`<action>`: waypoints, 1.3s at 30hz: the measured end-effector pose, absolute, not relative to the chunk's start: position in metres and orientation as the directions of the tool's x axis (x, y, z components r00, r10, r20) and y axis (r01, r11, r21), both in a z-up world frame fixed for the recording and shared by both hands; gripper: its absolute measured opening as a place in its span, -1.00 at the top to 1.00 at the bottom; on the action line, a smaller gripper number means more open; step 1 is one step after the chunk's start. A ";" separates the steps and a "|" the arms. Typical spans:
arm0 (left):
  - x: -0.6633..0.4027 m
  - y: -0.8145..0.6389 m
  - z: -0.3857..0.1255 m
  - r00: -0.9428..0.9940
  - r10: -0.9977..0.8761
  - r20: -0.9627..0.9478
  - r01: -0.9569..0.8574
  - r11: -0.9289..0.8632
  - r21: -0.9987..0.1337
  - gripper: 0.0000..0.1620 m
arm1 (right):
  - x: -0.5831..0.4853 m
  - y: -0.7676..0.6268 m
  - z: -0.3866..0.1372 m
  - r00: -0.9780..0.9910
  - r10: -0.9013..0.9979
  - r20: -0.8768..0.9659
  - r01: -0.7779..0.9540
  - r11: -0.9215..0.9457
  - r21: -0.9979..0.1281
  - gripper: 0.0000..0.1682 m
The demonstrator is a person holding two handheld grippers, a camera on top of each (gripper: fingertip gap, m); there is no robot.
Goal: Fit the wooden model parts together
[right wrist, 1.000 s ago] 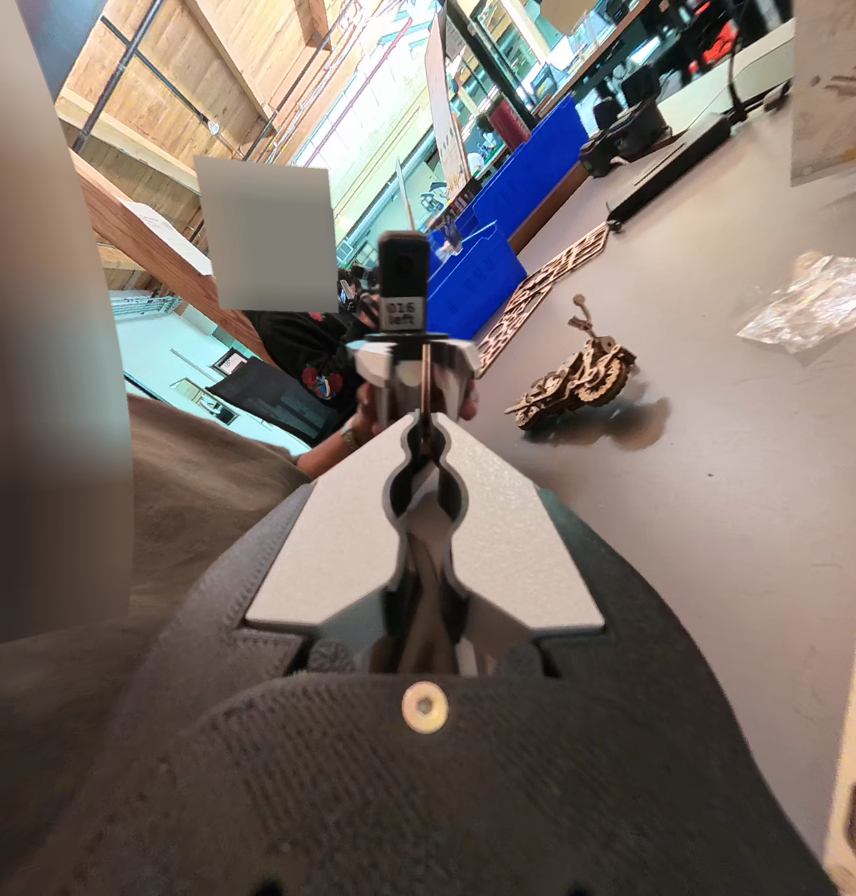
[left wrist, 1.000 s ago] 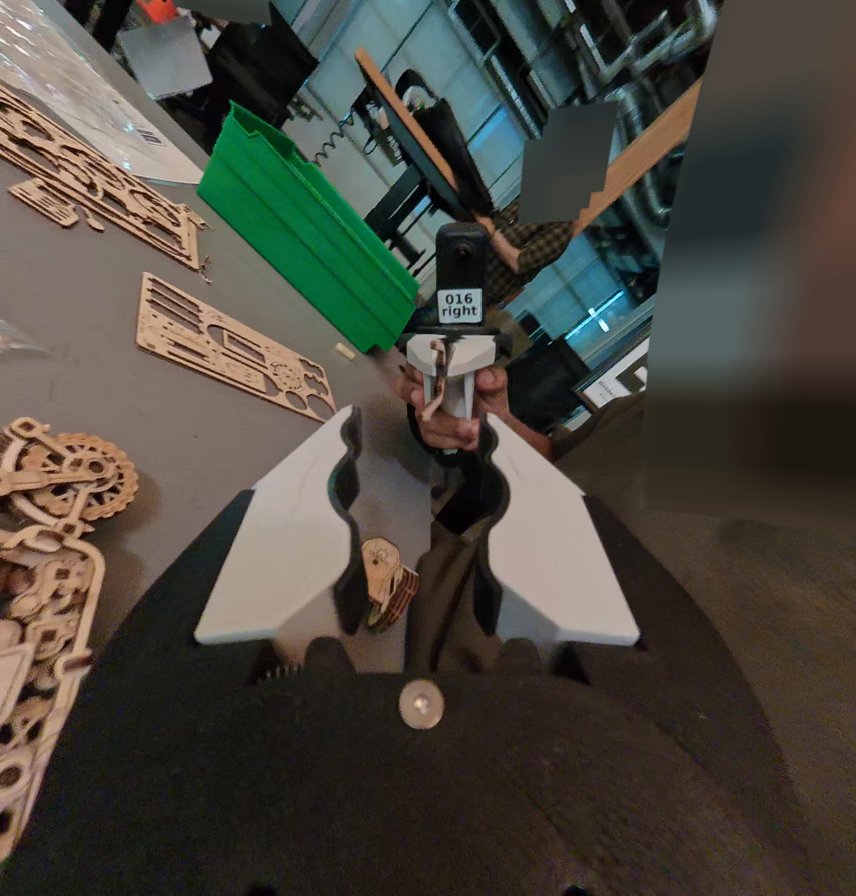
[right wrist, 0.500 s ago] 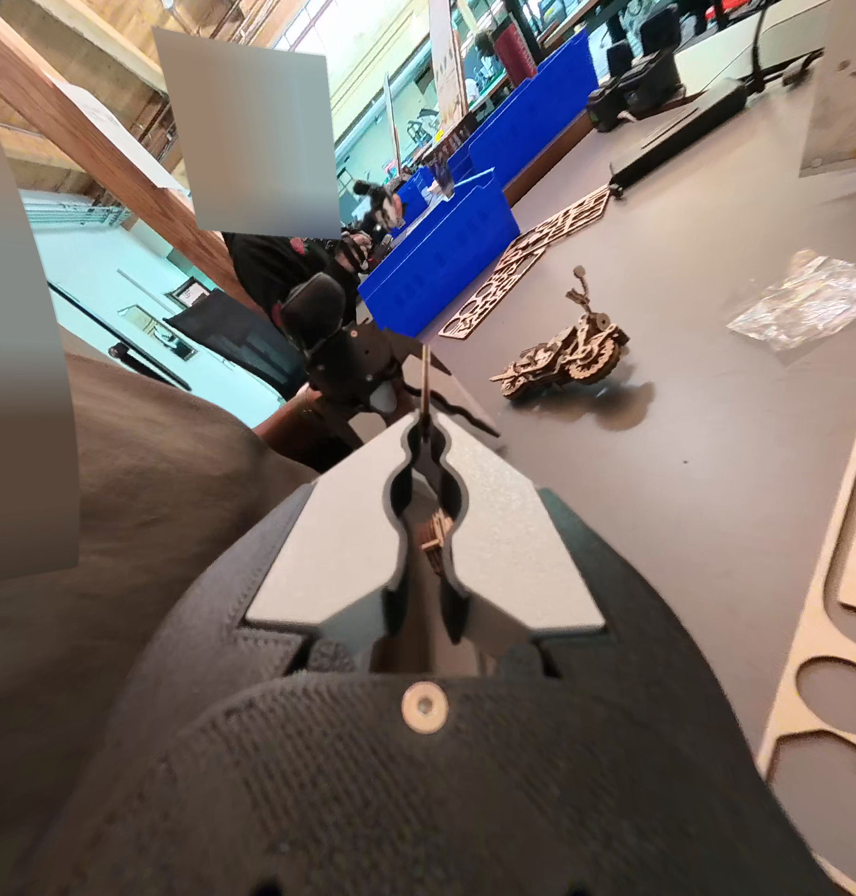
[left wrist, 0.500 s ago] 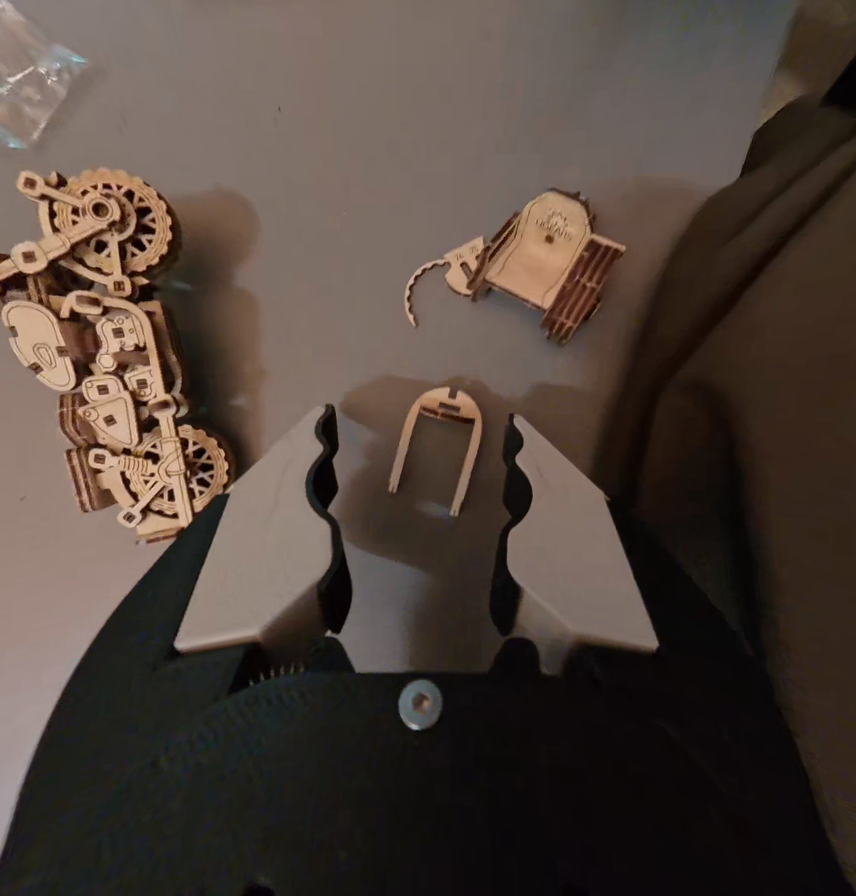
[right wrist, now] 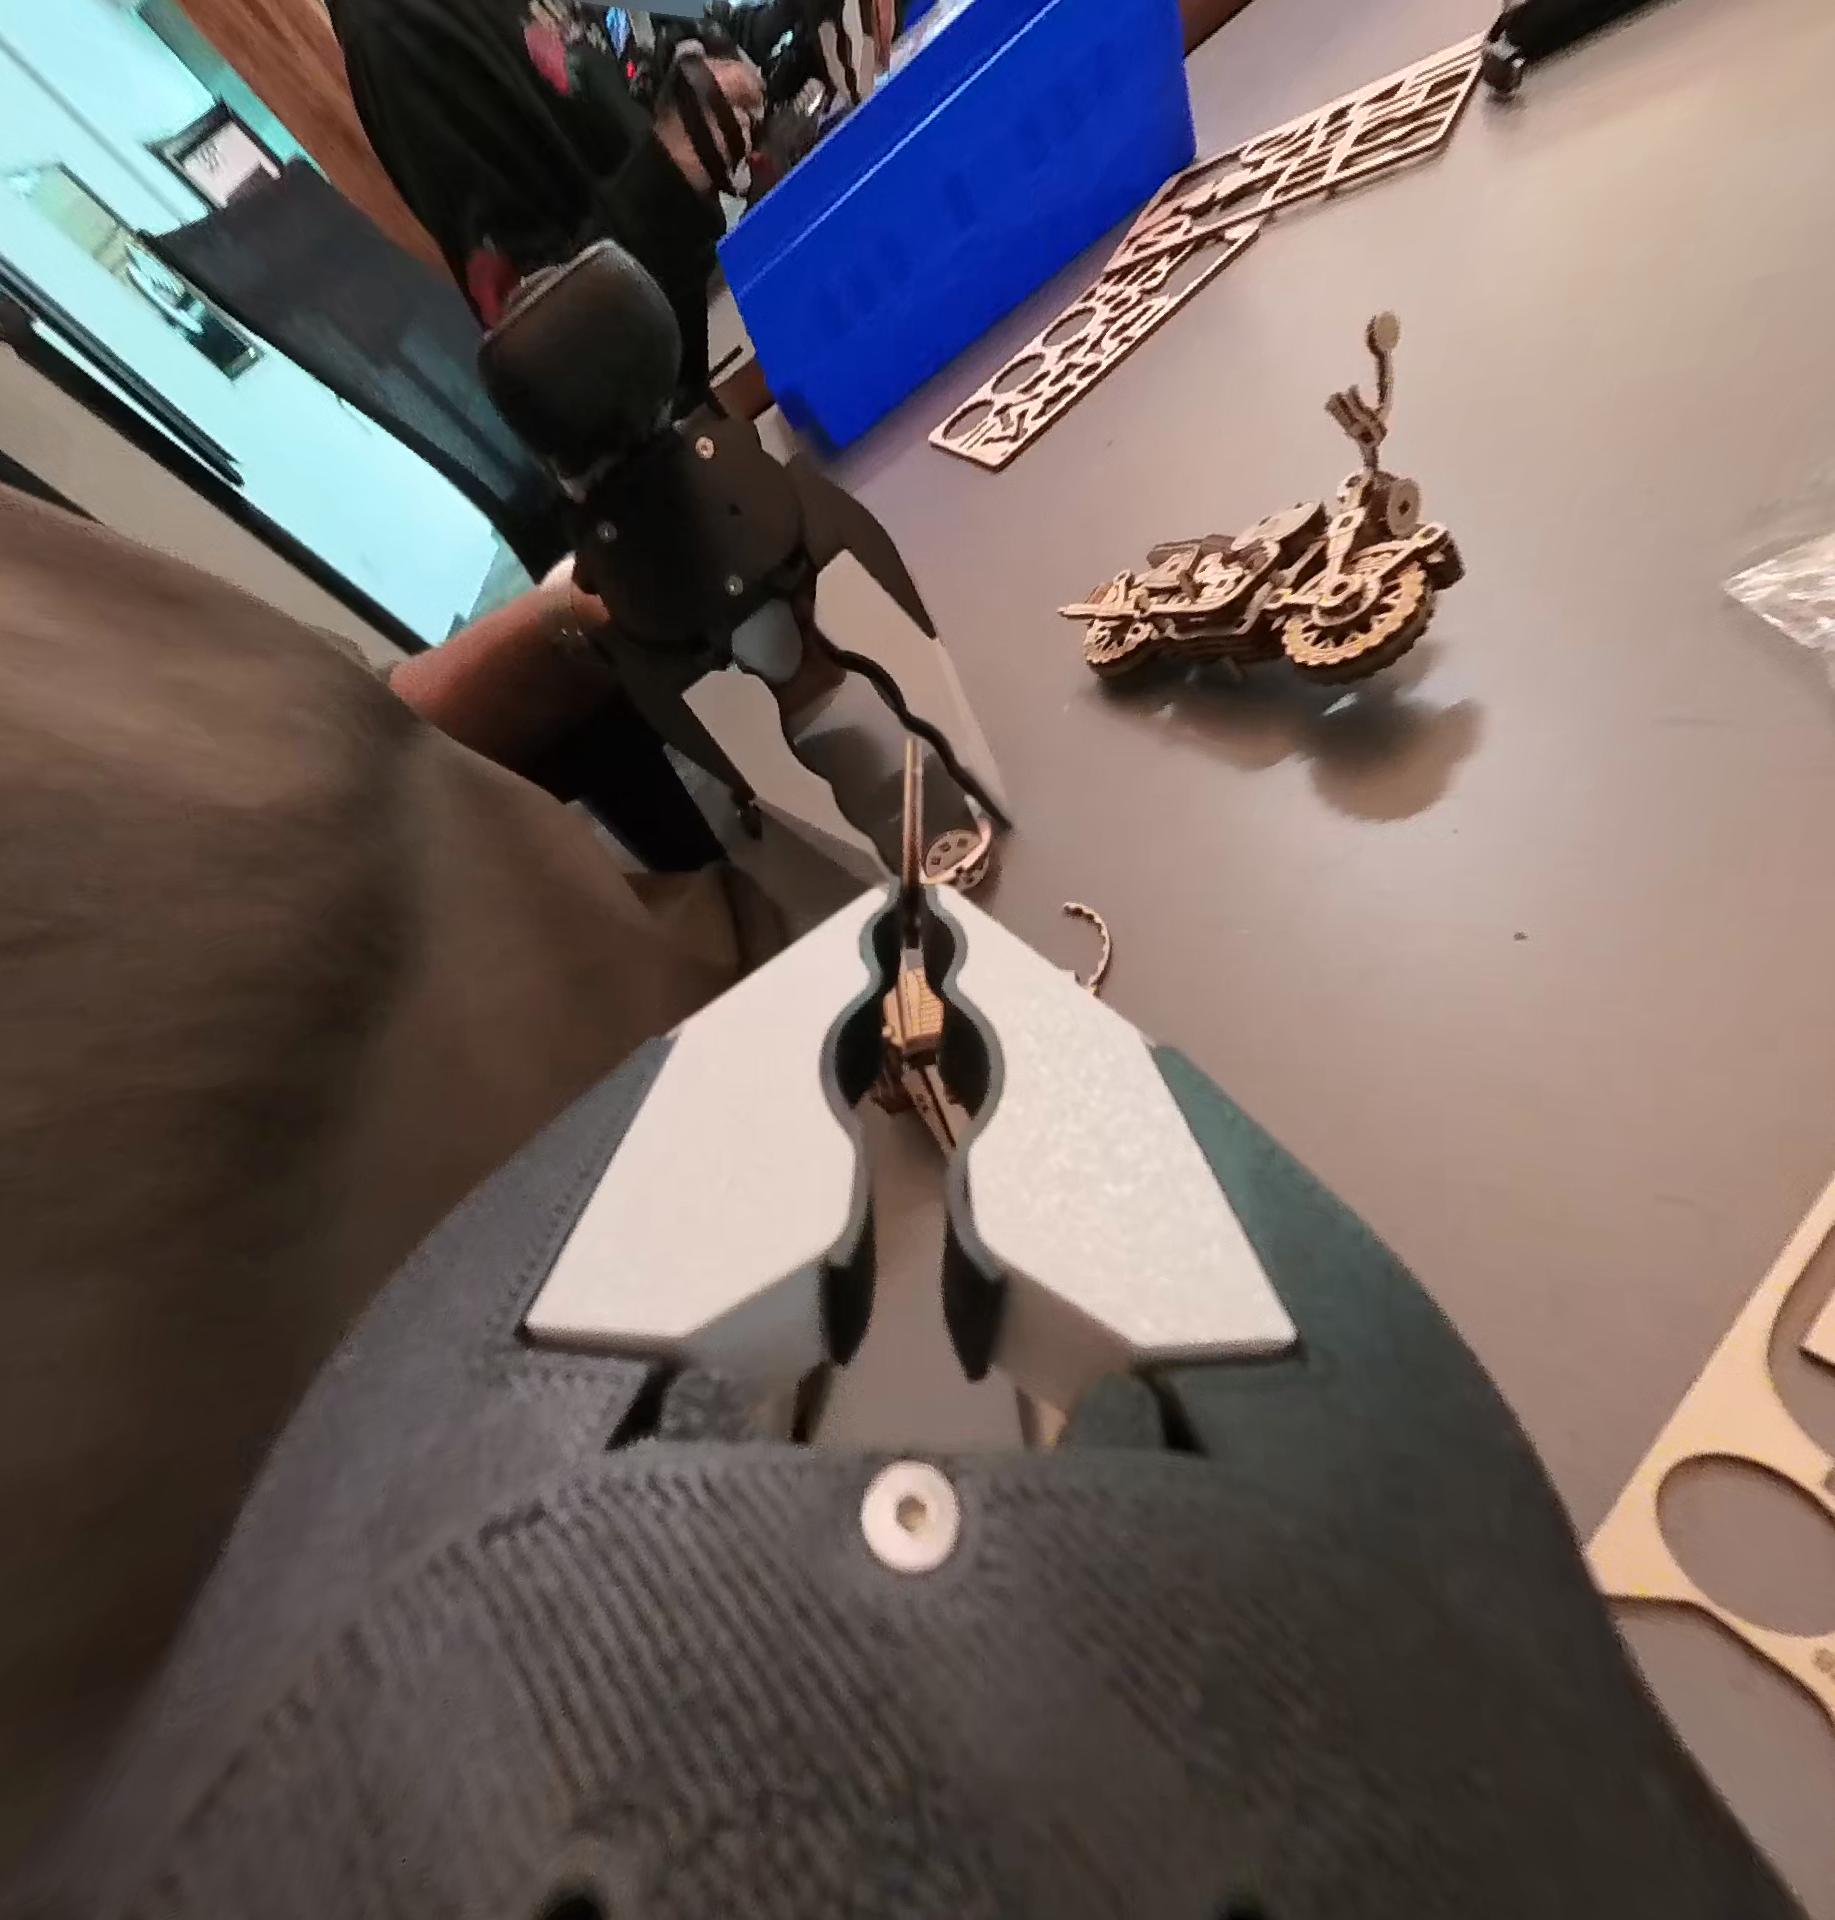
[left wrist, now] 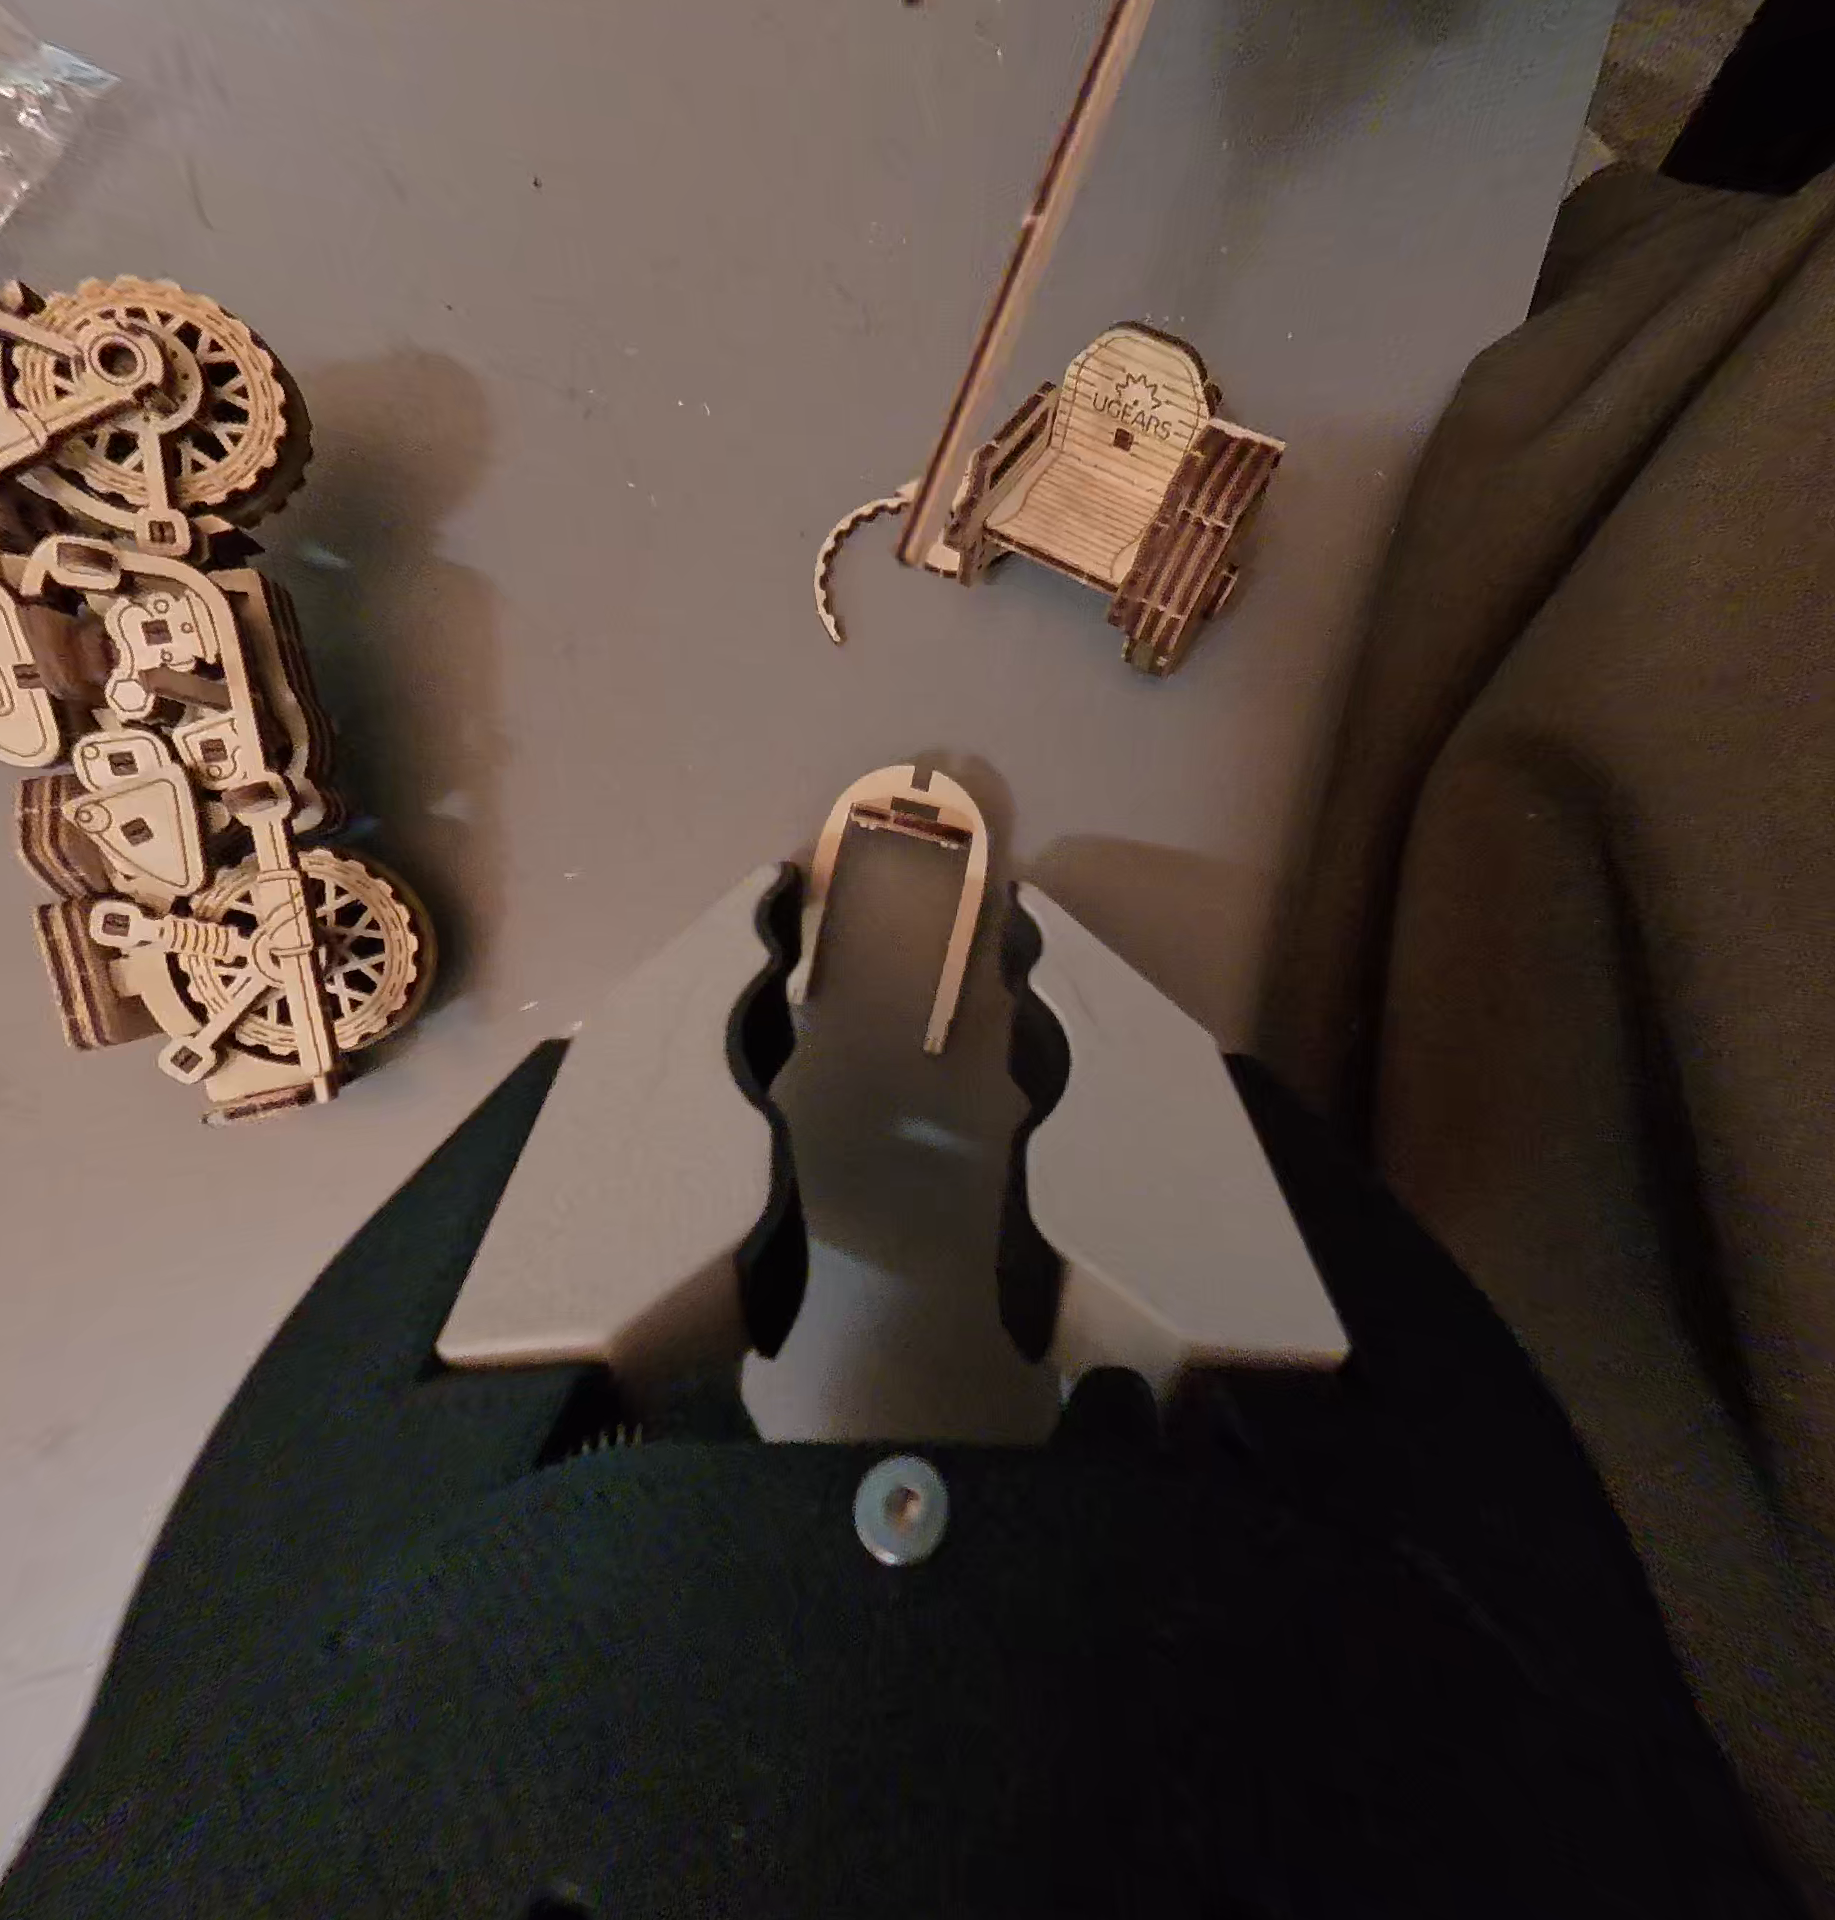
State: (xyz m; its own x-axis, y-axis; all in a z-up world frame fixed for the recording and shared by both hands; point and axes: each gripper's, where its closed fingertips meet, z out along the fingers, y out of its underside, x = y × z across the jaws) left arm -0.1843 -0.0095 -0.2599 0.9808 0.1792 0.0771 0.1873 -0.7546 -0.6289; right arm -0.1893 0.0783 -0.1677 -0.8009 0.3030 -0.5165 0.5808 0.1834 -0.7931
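Writing shows in two places: engraved lettering with a small emblem on the back of the small wooden seat part (left wrist: 1105, 488), upper right of centre in the left wrist view, and a tiny number on the cut-out wooden sheet (right wrist: 1723, 1455) at the lower right edge of the right wrist view. The left gripper (left wrist: 897, 914) points down at the grey surface (left wrist: 632, 260), fingers (left wrist: 643, 1101) spread apart and empty, tips either side of a U-shaped wooden arch piece (left wrist: 897, 894) lying flat; whether they touch it is unclear. The arch's closed end pokes past the tips, legs running back between them. The right gripper (right wrist: 908, 914) is clenched on a thin flat wooden strip (right wrist: 910, 821) sticking out edge-on past the tips. That strip (left wrist: 1027, 260) crosses the top centre of the left view, its end just beside the seat part. Wooden motorcycle model (left wrist: 154, 675) lies mid-left; a curved toothed sliver (left wrist: 840, 561) sits left of the seat. Blue bin (right wrist: 954, 208) upper centre of the right view.
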 end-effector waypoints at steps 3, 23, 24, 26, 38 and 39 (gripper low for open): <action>-0.183 -0.011 -0.260 0.979 0.186 0.079 0.193 -0.748 -0.635 0.61 | -0.189 0.077 -0.170 -0.814 0.295 -0.501 0.567 0.216 -0.795 0.99; -0.164 0.007 -0.196 0.958 0.095 0.269 0.279 -0.519 -0.808 0.61 | -0.165 0.065 -0.172 -0.884 0.237 -0.403 0.467 0.381 -0.798 0.99; -0.162 0.008 -0.196 0.958 0.088 0.273 0.278 -0.522 -0.806 0.61 | -0.163 0.063 -0.173 -0.883 0.230 -0.409 0.469 0.386 -0.794 0.99; -0.158 0.010 -0.199 0.955 0.076 0.287 0.282 -0.532 -0.798 0.61 | -0.158 0.058 -0.173 -0.880 0.212 -0.425 0.475 0.389 -0.789 0.99; -0.138 0.024 -0.204 0.930 -0.004 0.369 0.306 -0.547 -0.779 0.62 | -0.143 0.046 -0.180 -0.872 0.159 -0.463 0.484 0.416 -0.770 0.99; -0.138 0.023 -0.205 0.929 -0.001 0.370 0.309 -0.548 -0.777 0.62 | -0.144 0.047 -0.180 -0.874 0.163 -0.458 0.482 0.416 -0.771 0.99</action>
State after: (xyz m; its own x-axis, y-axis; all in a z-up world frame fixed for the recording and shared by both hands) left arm -0.1383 0.0235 -0.2049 0.9292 -0.0008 0.3695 0.3086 -0.5483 -0.7772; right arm -0.1443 0.0467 -0.1798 -0.8740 0.1633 -0.4577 0.4816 0.4164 -0.7711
